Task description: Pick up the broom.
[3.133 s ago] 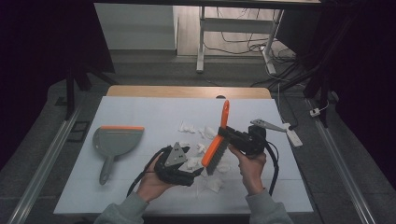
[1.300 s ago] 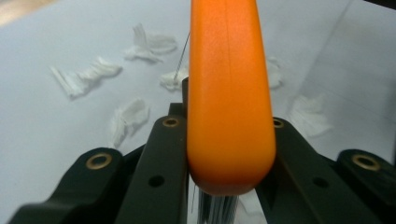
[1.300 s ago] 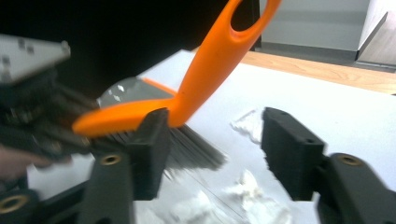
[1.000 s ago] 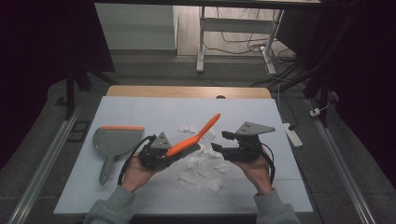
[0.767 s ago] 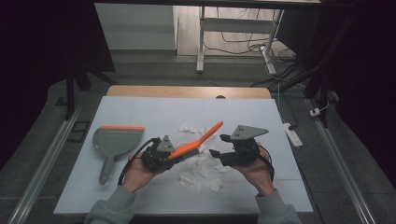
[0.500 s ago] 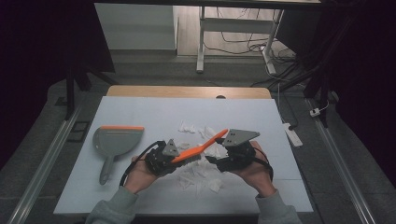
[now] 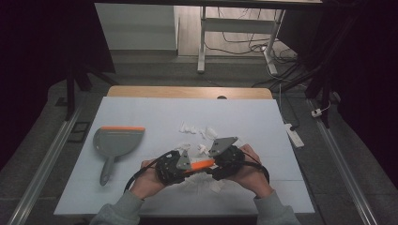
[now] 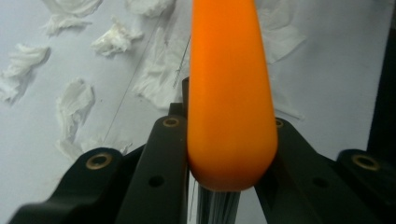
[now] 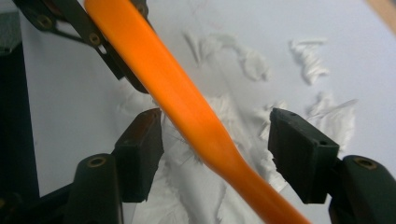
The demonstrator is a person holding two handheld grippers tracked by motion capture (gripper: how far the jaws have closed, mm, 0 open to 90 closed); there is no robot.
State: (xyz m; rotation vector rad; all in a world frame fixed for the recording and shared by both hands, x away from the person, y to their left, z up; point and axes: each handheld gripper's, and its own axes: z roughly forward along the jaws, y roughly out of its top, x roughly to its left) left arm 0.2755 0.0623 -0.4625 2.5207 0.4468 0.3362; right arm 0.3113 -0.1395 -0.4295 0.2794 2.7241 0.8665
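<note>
Your left gripper (image 8: 224, 186) is clamped on the orange brush handle (image 7: 201, 164), above the paper scraps (image 7: 206, 133) near the table's (image 7: 141, 108) front edge. The handle runs straight through your right gripper's (image 9: 215, 140) spread jaws, untouched.

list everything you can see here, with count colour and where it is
brush handle: one, orange, clamped in the left gripper, passing between the right gripper's jaws
paper scraps: many, white, scattered mid-table around the grippers
dustpan: one, grey with orange edge, left part of the table
table: one, pale blue-white top, wooden far edge
power strip: one, white, on the floor right of the table
left gripper: one, black, shut on the handle's rounded end
right gripper: one, black, jaws apart around the handle, just been closing
hands: two, grey sleeves, near edge
</note>
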